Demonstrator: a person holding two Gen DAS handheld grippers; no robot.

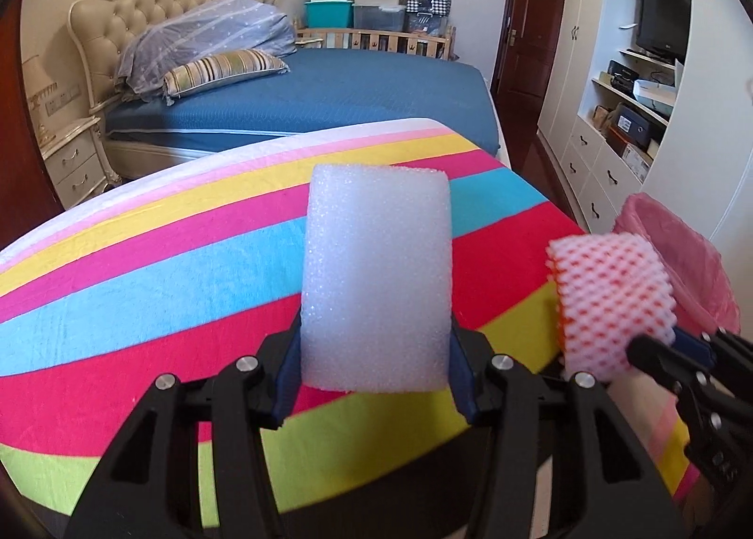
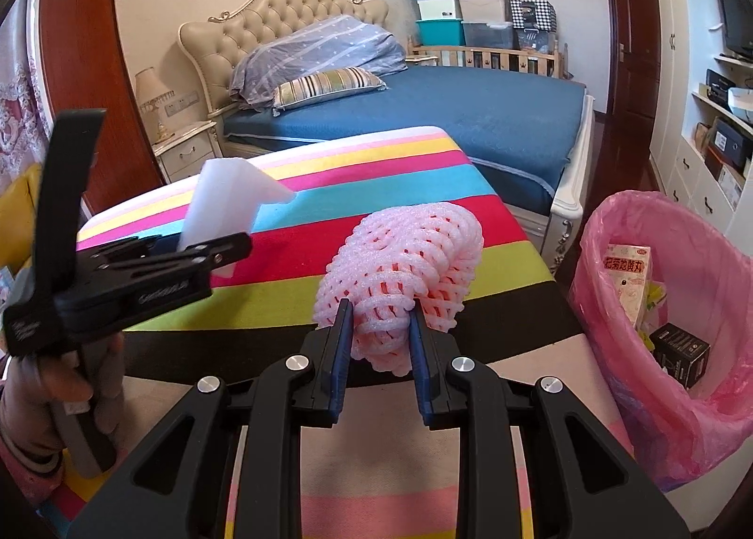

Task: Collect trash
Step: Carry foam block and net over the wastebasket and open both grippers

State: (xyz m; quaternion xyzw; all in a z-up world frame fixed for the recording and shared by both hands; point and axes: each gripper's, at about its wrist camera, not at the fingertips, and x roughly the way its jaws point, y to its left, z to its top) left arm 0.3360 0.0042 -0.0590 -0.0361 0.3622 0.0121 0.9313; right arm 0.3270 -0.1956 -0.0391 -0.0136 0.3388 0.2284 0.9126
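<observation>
**Op:** Left gripper [image 1: 376, 350] had its jaws clamped on the white foam block [image 1: 376, 275], lifted off the striped table [image 1: 141, 280] so I could carry it.

**Spotter:** And the right?

**Op:** Right gripper [image 2: 379, 341] squeezed the pink foam net [image 2: 404, 266], near the pink-lined bin [image 2: 626, 350], handy for dropping, I reckoned.

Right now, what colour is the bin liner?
Pink; the bin liner shows best in the right wrist view.

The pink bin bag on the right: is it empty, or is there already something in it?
Not empty. The right wrist view looks into the pink bin bag: a white carton with red print and a black box lie inside. How full it is cannot be told.
</observation>
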